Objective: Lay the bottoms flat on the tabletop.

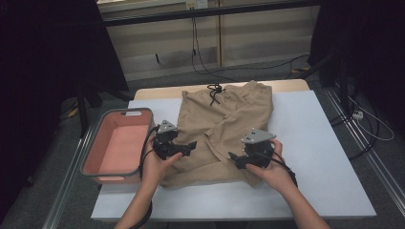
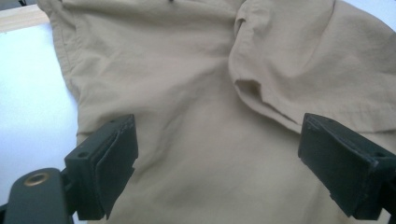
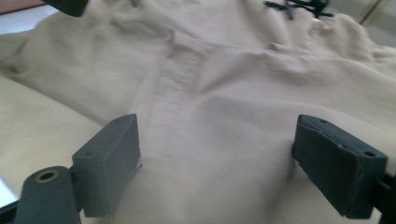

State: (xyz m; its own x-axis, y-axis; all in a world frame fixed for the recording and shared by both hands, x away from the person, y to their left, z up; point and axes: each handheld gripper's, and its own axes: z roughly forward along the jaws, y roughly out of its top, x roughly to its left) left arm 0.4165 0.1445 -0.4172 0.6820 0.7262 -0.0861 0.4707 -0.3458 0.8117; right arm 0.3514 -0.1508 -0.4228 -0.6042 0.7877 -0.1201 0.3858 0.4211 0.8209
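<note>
Tan shorts [image 1: 222,129], folded, centre of the white table [image 1: 325,157], waistband and black drawstring [image 1: 215,91] at the far edge.

Your left gripper [image 1: 188,148] hovers over the near-left part of the cloth, jaws spread, nothing between them. Your right gripper [image 1: 234,159] sits over the near-right part, jaws likewise released wide above the fabric. Grey bin [image 1: 90,148], pink inside, stands just left of the table.
</note>
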